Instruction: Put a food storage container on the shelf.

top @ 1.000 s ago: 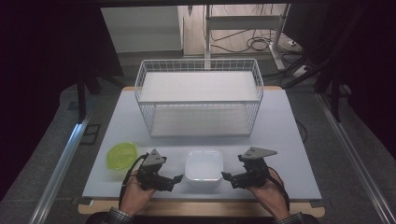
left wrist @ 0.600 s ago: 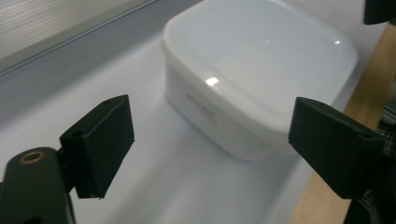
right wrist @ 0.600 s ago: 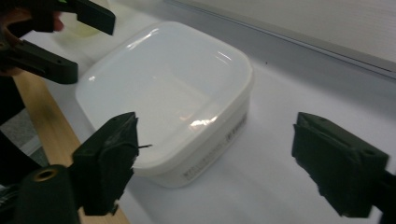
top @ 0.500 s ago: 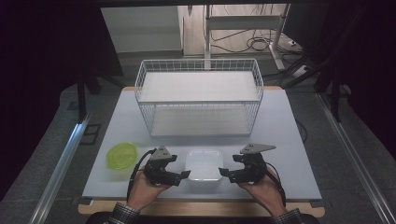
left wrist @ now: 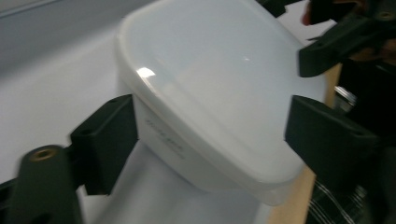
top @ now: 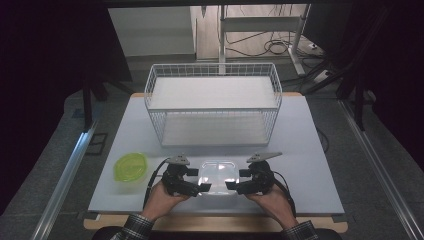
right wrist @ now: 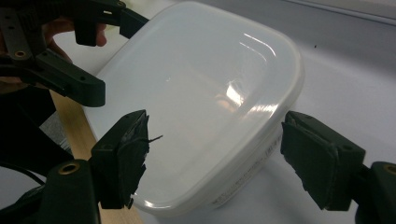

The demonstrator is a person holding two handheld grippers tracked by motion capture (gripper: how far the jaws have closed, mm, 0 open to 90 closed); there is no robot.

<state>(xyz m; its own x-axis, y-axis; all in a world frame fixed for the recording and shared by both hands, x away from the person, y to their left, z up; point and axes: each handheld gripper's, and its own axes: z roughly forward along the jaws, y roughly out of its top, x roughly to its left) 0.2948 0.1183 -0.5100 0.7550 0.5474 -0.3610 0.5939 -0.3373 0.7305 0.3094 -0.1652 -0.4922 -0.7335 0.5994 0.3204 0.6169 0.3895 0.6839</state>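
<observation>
- A white plastic container (top: 218, 175) sits near the front edge of the table (top: 310, 150), between the two grippers; its translucent lid is on, as both gripper views show (left wrist: 219, 93) (right wrist: 196, 98).
- The left gripper (top: 192, 181) is at the container's left end. In the left gripper view its jaws stand apart on either side of that end, the left-hand pad close to or touching the wall, the other clear of it.
- The right gripper (top: 239, 180) is at the container's right end. In the right gripper view its jaws are also apart, straddling the near end without clamping it.
- Each gripper is held by one of the person's hands, which come in from the bottom of the high view.
- A yellow-green lidded bowl (top: 131, 166) lies on the table to the left, well apart from the container.
- A white wire basket (top: 213, 107) stands farther back on the table, behind the container.
</observation>
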